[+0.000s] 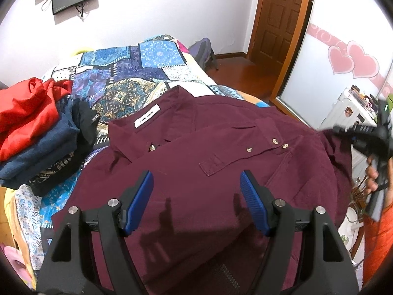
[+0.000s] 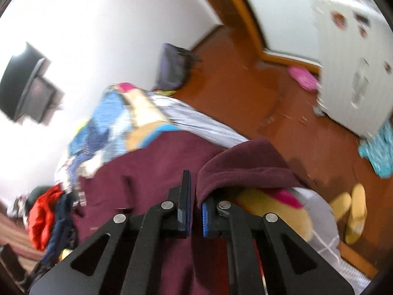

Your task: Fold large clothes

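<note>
A maroon button-up shirt (image 1: 221, 152) lies spread front-up on the bed, its collar and white label toward the far left. My left gripper (image 1: 196, 174) hovers open just above the shirt's lower front, and its blue pads (image 1: 145, 196) hold nothing. At the right edge a hand (image 1: 373, 177) holds the blurred right gripper (image 1: 348, 130) by the shirt's right side. In the right wrist view the right gripper (image 2: 195, 189) is shut on a raised fold (image 2: 245, 162) of the maroon shirt (image 2: 152, 172). The cloth drapes over the right finger and hides its tip.
A pile of folded red, navy and black clothes (image 1: 36, 127) sits at the bed's left. The patchwork quilt (image 1: 137, 73) covers the bed. To the right, beyond the bed's edge, are the wooden floor (image 2: 258, 86), yellow slippers (image 2: 353, 211), a white cabinet (image 2: 356, 61) and a door (image 1: 277, 19).
</note>
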A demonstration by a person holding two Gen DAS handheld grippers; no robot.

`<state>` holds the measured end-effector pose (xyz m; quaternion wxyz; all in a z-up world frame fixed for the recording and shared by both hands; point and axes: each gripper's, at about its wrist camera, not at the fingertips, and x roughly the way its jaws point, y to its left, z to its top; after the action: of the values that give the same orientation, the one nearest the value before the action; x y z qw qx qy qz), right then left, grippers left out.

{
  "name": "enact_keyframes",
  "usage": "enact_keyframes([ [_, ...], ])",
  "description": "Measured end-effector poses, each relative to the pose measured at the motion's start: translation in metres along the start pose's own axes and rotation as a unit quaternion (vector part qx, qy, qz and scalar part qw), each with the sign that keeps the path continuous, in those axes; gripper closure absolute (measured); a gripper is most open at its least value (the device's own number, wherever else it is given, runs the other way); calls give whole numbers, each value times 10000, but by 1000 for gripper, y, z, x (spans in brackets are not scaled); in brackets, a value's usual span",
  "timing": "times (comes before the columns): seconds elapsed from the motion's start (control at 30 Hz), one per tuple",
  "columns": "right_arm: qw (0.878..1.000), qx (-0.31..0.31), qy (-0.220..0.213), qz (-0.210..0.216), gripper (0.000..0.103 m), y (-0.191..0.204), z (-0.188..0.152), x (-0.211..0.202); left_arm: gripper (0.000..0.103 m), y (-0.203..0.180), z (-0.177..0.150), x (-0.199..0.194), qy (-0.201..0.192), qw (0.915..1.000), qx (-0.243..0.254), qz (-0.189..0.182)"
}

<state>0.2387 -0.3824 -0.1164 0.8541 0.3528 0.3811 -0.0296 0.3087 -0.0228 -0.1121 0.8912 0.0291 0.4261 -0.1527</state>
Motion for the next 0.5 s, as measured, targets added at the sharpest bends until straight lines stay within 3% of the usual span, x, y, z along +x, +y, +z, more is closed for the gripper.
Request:
enact_keyframes([
  [0.13, 9950, -809, -142, 572, 97, 62, -1, -22, 31, 2, -3, -10, -151, 9998, 93, 38],
  [0.3, 9685, -2209, -33, 1148, 97, 136, -37, -40, 31, 6, -6, -18, -247, 9996, 150, 57],
  [0.4, 9492, -2968, 372, 975, 97, 162, -75, -23, 31, 11, -8, -19, -269, 9996, 71, 25],
  [0.5, 9385, -3160, 1185, 732, 97, 159, -110, 19, 31, 16, -11, -19, -259, 9997, -18, -17],
])
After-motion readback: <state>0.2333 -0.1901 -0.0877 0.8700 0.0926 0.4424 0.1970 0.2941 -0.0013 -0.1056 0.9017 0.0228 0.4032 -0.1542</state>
